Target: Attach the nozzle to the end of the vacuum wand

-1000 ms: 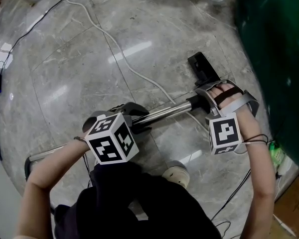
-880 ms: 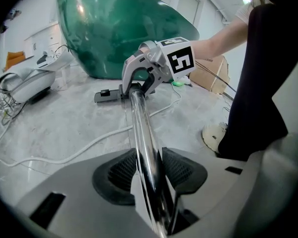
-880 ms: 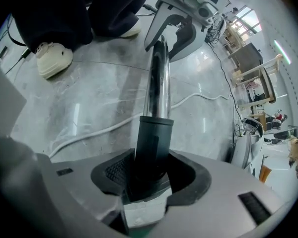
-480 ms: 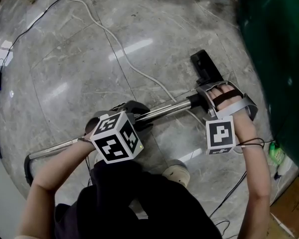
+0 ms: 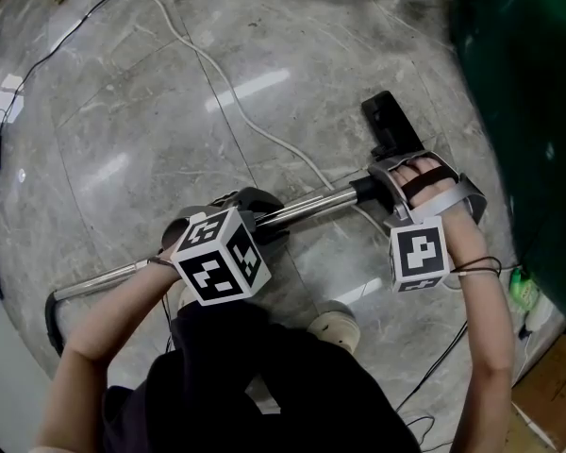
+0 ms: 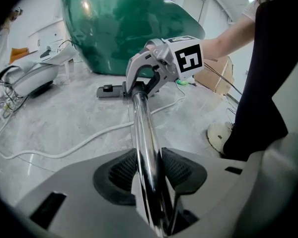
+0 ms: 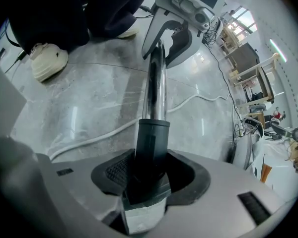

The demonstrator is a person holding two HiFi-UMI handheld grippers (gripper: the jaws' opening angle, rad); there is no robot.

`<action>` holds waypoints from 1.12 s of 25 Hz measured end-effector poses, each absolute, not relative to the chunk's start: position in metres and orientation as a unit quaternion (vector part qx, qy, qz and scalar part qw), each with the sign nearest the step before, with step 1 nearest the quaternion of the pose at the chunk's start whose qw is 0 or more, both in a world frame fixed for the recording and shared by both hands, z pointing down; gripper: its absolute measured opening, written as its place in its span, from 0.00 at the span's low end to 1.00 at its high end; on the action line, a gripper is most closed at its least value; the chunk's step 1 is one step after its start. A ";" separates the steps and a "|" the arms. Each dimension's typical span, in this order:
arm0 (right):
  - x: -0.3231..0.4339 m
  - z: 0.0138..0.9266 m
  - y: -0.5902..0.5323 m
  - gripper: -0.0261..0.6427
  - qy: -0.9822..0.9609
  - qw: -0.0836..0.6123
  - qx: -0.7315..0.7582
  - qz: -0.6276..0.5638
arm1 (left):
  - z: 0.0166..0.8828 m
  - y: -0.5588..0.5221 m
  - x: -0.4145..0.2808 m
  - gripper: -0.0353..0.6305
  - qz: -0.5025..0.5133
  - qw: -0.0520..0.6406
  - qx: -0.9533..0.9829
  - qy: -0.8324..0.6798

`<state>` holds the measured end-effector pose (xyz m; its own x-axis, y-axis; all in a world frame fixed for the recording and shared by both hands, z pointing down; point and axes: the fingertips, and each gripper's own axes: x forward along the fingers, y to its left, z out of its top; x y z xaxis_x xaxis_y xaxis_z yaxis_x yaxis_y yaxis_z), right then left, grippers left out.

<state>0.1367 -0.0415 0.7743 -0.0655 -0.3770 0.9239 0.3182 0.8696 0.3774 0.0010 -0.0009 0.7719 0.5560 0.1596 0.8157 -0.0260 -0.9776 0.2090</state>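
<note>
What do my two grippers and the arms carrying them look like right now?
The left gripper and right gripper are light grey shells with black ribbed pads. Each carries a white cube with black square markers. Black straps cross the right hand. Both forearms are bare of sleeves; thin dark bands circle the right wrist.

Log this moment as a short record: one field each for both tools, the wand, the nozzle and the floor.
left tool: jaws closing on the wand, pads against the tube
right tool: shut on the nozzle at its collar
wand: shiny metal tube running between both tools
nozzle: black, collar around the wand's end; how far seated cannot be told
floor: grey marble, white cable lying on it
</note>
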 end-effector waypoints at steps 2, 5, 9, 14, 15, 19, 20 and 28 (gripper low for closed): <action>0.132 0.773 -0.043 0.34 -0.680 0.685 0.016 -0.261 | 0.772 -0.003 0.001 0.30 0.474 0.094 0.875 0.036; 0.120 0.773 -0.042 0.33 -0.684 0.682 0.012 -0.259 | 0.774 -0.007 0.000 0.30 0.477 0.091 0.874 0.029; 0.103 0.769 -0.042 0.32 -0.699 0.665 0.023 -0.262 | 0.777 -0.012 0.000 0.30 0.472 0.095 0.876 0.012; 0.087 0.768 -0.036 0.29 -0.711 0.655 0.017 -0.254 | 0.779 -0.017 0.001 0.29 0.472 0.090 0.877 -0.004; 0.087 0.767 -0.036 0.29 -0.712 0.655 0.018 -0.253 | 0.779 -0.018 0.001 0.29 0.470 0.090 0.878 -0.002; 0.088 0.767 -0.037 0.29 -0.710 0.657 0.018 -0.254 | 0.778 -0.017 0.001 0.29 0.467 0.091 0.879 0.005; 0.088 0.767 -0.036 0.29 -0.709 0.658 0.017 -0.253 | 0.778 -0.017 0.001 0.29 0.466 0.091 0.880 0.007; 0.090 0.768 -0.040 0.29 -0.721 0.644 0.016 -0.254 | 0.784 -0.015 0.000 0.30 0.482 0.080 0.871 0.047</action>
<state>0.0898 -0.0403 0.7678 -0.1696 -0.3505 0.9211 0.3046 0.8702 0.3872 0.0001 -0.0151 0.7835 0.5309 0.1588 0.8324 0.0046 -0.9828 0.1846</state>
